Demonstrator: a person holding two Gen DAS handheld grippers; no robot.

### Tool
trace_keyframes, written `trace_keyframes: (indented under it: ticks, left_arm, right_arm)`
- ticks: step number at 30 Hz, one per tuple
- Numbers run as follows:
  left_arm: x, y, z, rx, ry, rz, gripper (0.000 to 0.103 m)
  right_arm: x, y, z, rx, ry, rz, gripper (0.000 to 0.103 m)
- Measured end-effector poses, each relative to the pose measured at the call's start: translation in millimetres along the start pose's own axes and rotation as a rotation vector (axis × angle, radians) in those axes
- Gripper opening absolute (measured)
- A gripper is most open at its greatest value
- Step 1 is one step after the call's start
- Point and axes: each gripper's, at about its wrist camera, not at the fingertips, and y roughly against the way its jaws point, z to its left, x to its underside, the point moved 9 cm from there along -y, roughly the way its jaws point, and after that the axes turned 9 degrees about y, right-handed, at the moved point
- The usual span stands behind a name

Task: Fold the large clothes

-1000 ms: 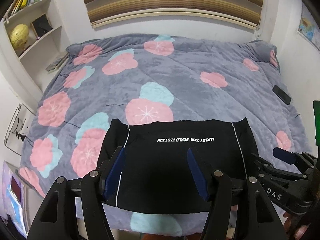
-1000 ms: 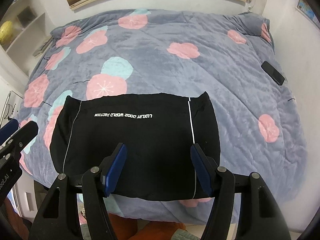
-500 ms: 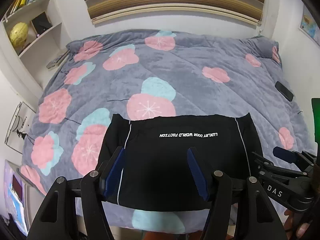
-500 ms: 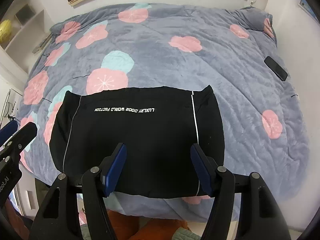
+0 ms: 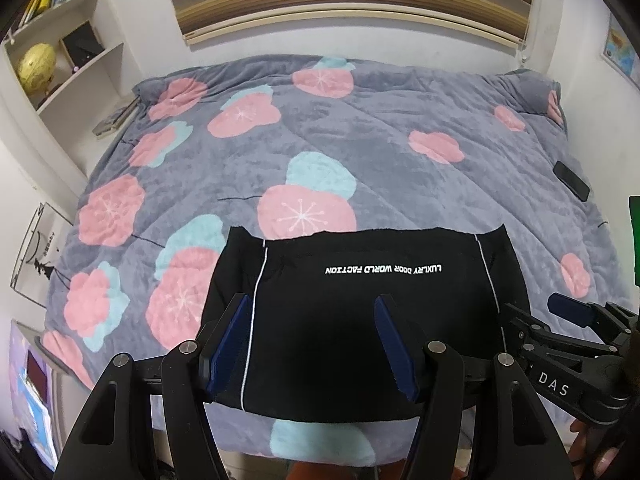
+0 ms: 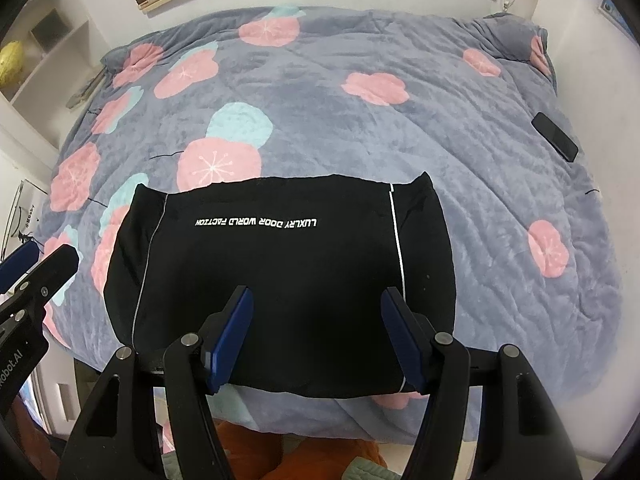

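Currently both tools, left tool (image 5: 312, 344) and right tool (image 6: 316, 336), hover spread and empty above the folded black garment (image 6: 280, 280) on the bed (image 6: 440, 120). Pinch each near corner squarely, keeping edges aligned.

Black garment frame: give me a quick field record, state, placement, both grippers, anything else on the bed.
garment: black garment, folded into a compact rectangle, white side stripes, white lettering reading upside down
placement: flat on the grey floral blanket, near its front edge
left gripper: left gripper, open, above the garment, holding nothing
right gripper: right gripper, open, above the garment, holding nothing
other item: dark phone lying on the blanket at the right edge, apart from the garment
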Motion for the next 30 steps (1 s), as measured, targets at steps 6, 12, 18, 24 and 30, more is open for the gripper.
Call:
trace_keyframes:
  ticks: [6,12,18,24,30]
  left_arm:
    - [-0.5,-0.9,-0.6,0.000,-0.007,0.006,0.066]
    - [0.1,-3.6,0.9,-0.002,-0.013,0.015,0.066]
    - [-1.0,-5.5,3.5,-0.002,-0.013,0.016,0.066]
    - [-3.0,-6.5,11.0,0.001,0.002,0.013,0.066]
    - [-3.0,-11.4,16.1,-0.001,0.006,0.021,0.066]
  right_arm:
    - [-0.2,-1.6,0.7,-0.003,-0.003,0.013,0.068]
    - [0.2,-2.8,4.5,-0.004,-0.004,0.017,0.068]
    - [0.6,-4.2,7.3,-0.010,-0.004,0.020,0.068]
    - [2.6,-9.0,11.3,-0.012,-0.001,0.029,0.068]
    - [2.5,-13.0,14.4,-0.019,0.006,0.040,0.068]
